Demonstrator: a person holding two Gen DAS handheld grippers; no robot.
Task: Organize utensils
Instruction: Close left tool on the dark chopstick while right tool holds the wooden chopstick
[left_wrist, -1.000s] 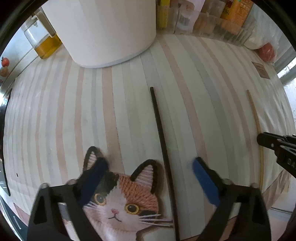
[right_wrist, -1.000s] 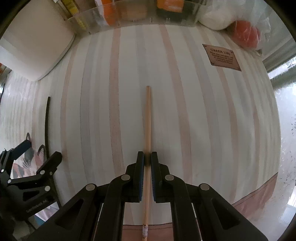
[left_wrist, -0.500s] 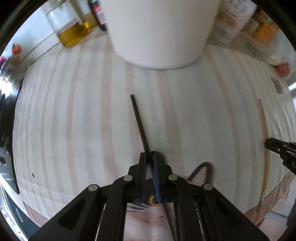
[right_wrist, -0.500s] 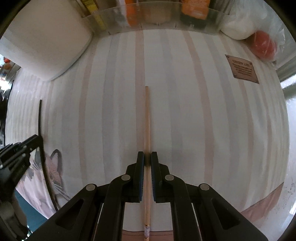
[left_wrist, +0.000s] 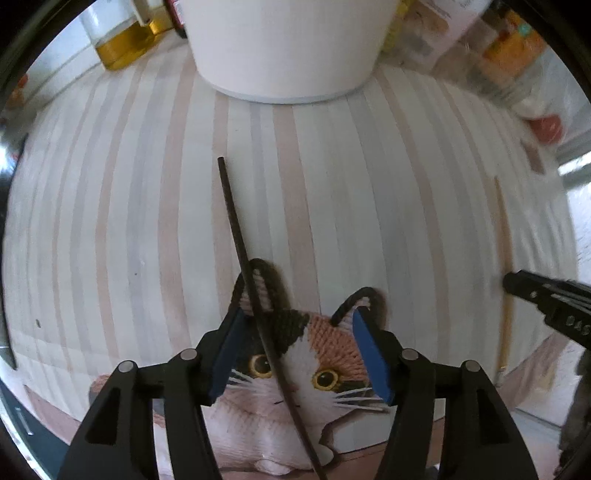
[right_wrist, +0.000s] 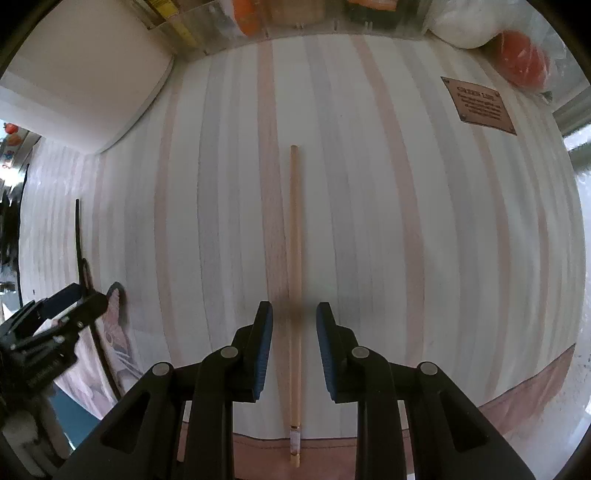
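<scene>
While the left gripper (left_wrist: 297, 326) opens wide around the dark chopstick (left_wrist: 255, 295) lying over the cat mat (left_wrist: 314, 354) at lower centre, the right gripper (right_wrist: 294, 319) opens narrowly, its pads clear of the wooden chopstick (right_wrist: 294, 236) between them on the striped cloth (right_wrist: 406, 221).

Your left wrist view cuts the white container (left_wrist: 284, 44) off at the top edge, so you see only its lower wall. The dark chopstick (left_wrist: 255, 295) runs out of frame at the bottom. The packages (left_wrist: 491, 48) at the upper right are smeared, their labels unreadable. The cat mat (left_wrist: 321, 354) is partly hidden behind the left tool (left_wrist: 301, 354). In your right wrist view, the brown plaque (right_wrist: 478, 103) at the upper right carries print too small to read, and the left edge blurs out.
</scene>
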